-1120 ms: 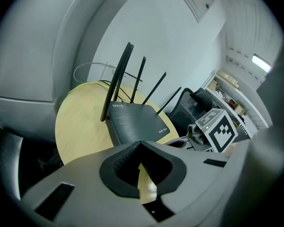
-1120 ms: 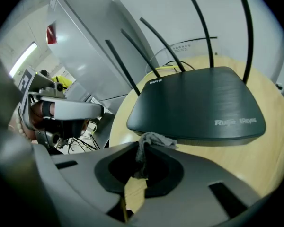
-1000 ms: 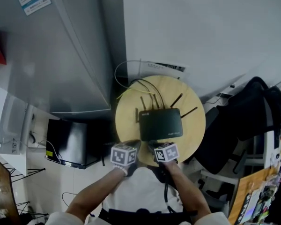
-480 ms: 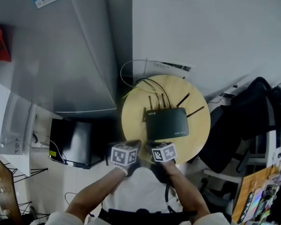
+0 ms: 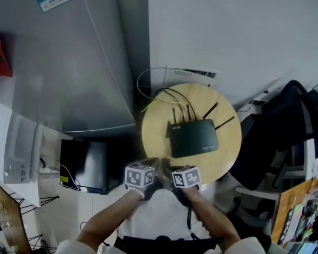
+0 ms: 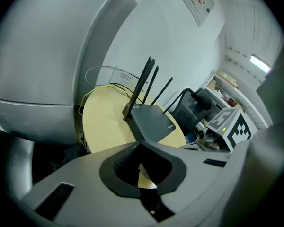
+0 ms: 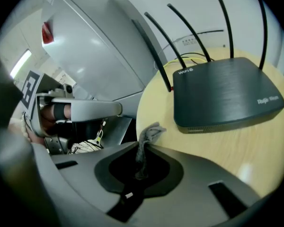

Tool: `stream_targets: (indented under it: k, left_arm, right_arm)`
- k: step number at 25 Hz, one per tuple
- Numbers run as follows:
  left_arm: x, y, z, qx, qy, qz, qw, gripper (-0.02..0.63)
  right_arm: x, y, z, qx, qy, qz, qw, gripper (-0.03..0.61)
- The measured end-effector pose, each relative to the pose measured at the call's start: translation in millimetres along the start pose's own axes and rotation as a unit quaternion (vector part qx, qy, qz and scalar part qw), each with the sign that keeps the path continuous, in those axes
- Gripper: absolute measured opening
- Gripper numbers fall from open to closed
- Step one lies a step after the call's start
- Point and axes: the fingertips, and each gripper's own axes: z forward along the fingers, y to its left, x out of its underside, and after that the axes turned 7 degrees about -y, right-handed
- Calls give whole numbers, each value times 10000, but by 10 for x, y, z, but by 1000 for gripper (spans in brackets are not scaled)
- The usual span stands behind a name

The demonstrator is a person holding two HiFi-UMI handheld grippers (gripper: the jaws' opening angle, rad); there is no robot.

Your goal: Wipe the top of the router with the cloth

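The black router with several antennas lies on a round wooden table; it also shows in the left gripper view and the right gripper view. My right gripper is shut on a small grey cloth, whose tuft sticks out over the table's near edge, short of the router. My left gripper is beside it at the near left edge, jaws together with nothing between them. Neither gripper touches the router.
A tall grey cabinet stands close to the table's left. Yellow and black cables loop behind the router by the white wall. A black chair with a bag is at the right, and a black box sits on the floor at the left.
The head view has shifted, so the table and router sit further right in the picture. Both grippers stay together at the table's near edge, slightly further from the router.
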Motion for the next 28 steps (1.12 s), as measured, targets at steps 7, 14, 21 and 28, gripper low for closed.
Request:
stream_targets:
  k: [7, 14, 21, 28]
  left_arm:
    - [-31, 109, -85, -8, -77, -74, 9999, -3]
    - [-61, 199, -147, -44, -175, -210, 9996, -3]
    - [-34, 242, -127, -48, -120, -256, 9996, -2]
    - [-69, 206, -25, 43, -38, -167, 9998, -2]
  right_arm:
    - [-519, -196, 100, 816, -553, 318, 9946, 37]
    - [-780, -381, 321, 1441, -550, 542, 9865, 37]
    - [-829, -477, 397, 1565, -476, 607, 9847, 37]
    - [-551, -398, 223, 1265, -188, 395, 9910, 37]
